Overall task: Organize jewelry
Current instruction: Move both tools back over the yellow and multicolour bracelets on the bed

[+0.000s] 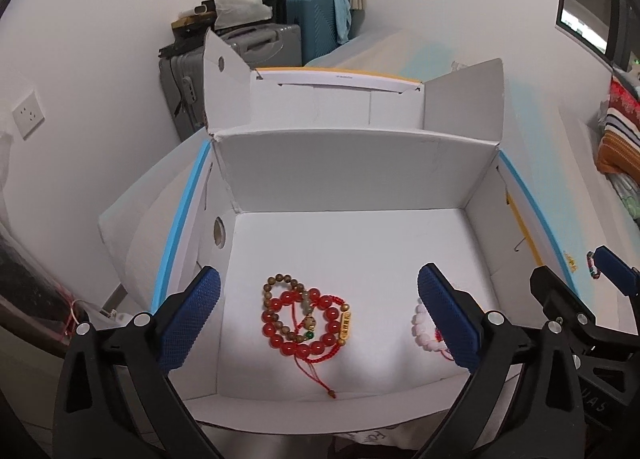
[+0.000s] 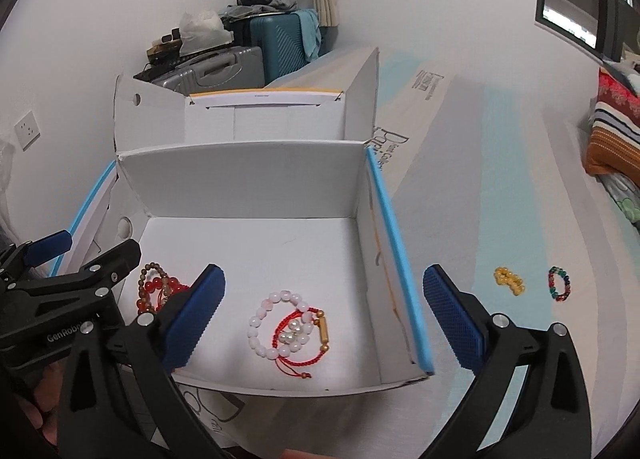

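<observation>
Red bead bracelets (image 1: 306,321) below the gaping left tool (image 1: 318,317).

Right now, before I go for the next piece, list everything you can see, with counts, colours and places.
Box: one, white card with blue edges, open, on the table.
Left bracelet pile: red and brown beads, red cord, box floor left.
Right bracelet pile: white beads, pearls, red cord, gold tube, box floor right.
Yellow bracelet: one, on the table outside the box.
Multicolour bracelet: one, red and green, beside it.
Suitcases: grey and teal, back wall.
Left gripper: open, empty.
Right gripper: open, empty.
</observation>
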`<state>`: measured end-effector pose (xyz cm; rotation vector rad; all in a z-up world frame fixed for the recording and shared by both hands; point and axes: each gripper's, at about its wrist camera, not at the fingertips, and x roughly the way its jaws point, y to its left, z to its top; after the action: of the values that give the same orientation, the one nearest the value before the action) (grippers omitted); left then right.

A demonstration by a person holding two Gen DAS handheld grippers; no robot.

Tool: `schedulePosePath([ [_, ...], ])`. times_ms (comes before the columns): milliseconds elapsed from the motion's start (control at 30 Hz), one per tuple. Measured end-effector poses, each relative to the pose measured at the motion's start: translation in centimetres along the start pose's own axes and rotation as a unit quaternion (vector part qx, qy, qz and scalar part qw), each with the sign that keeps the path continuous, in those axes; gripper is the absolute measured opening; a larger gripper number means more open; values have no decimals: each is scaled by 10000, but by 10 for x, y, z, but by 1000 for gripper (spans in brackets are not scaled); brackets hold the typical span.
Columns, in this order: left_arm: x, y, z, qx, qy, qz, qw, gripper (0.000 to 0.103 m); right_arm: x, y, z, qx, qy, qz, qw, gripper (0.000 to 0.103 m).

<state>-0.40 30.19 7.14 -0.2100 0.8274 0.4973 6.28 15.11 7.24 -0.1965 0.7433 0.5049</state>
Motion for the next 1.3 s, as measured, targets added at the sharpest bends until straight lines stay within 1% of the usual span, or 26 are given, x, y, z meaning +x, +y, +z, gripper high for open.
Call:
schedulePosePath([
  [267,-12,-26,0,148,-103,-175,9997,97,-12,-24,-5,85,-97,-153,9998,95],
  [667,-15,-72,1,310,-168,-357,9987,97,-27,-78,-10,320,-182,-476,9982,95],
  [1000,-20,-119,5,552,-254,-505,9969,97,-32,-134,-22,611,-200,-695,9955,95],
  [1300,-19,-171,4,819,-249,-696,9939,97,-36,-191,-29,824,-183,-977,9916,95],
])
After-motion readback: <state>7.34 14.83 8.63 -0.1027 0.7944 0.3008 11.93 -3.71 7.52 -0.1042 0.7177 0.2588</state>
